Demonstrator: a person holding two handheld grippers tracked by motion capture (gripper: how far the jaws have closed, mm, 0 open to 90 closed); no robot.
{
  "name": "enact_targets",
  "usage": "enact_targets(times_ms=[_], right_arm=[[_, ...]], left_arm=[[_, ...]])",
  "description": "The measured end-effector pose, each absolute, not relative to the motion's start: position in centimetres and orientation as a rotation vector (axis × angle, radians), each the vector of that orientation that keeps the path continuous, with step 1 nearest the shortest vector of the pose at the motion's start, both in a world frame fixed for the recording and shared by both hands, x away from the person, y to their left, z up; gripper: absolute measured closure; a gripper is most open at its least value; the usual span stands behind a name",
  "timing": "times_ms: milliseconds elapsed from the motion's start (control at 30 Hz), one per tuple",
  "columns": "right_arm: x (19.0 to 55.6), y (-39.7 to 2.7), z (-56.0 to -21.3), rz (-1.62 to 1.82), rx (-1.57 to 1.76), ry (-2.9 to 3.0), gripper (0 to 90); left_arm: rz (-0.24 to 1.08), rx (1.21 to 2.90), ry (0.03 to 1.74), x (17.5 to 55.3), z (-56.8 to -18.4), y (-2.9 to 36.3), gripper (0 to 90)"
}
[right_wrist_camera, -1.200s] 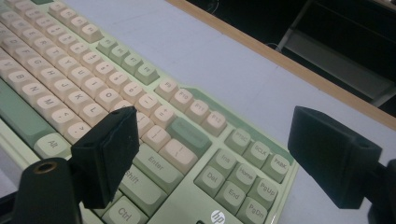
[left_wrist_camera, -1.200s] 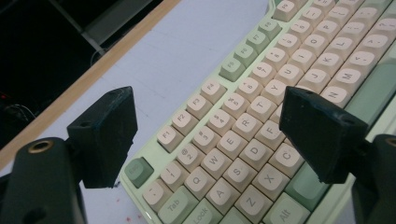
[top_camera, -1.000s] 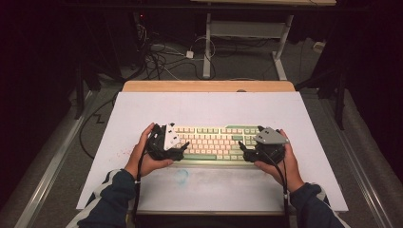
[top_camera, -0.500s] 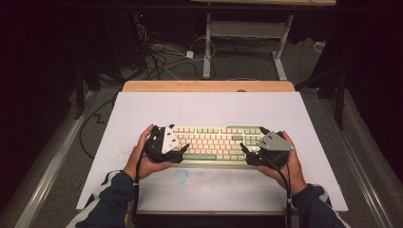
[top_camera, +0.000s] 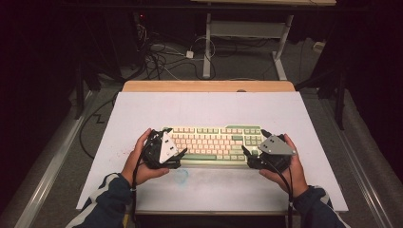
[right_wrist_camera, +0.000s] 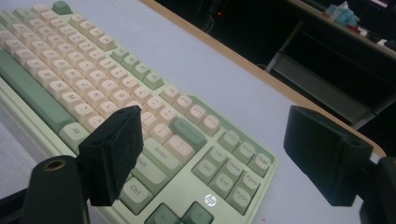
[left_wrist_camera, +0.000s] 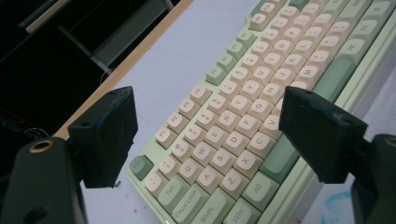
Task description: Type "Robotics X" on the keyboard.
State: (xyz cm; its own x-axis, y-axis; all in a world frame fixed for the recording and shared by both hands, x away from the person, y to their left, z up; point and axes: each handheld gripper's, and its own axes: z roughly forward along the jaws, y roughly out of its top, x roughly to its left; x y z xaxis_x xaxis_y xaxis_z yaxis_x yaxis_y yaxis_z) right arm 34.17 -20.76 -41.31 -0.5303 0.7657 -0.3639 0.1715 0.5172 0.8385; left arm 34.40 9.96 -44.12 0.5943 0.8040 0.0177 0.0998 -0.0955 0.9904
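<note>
Right gripper (top_camera: 253,154) has slid outward to match left gripper (top_camera: 177,153), both jaws wide, straddling keyboard (top_camera: 216,142) ends, likely pre-grasp for lift.

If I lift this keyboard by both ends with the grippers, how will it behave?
The keyboard looks like a rigid slab, so it probably won't sag. It lies flat, unlikely to roll or tip. Its smooth green edges may slip in the open left gripper and right gripper.
</note>
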Motion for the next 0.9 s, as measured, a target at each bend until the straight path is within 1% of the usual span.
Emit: enact_targets(times_ms=[333,900], right_arm=[[33.6,-21.0,-42.0,0.98,0.758,2.011,21.1],[32.2,-22.6,-41.8,0.976,0.77,1.977,21.1]], left_arm=[[0.706,1.58,0.784,33.7,-44.7,10.6,18.3],[0.707,1.576,0.798,32.4,-45.1,12.1,18.3]])
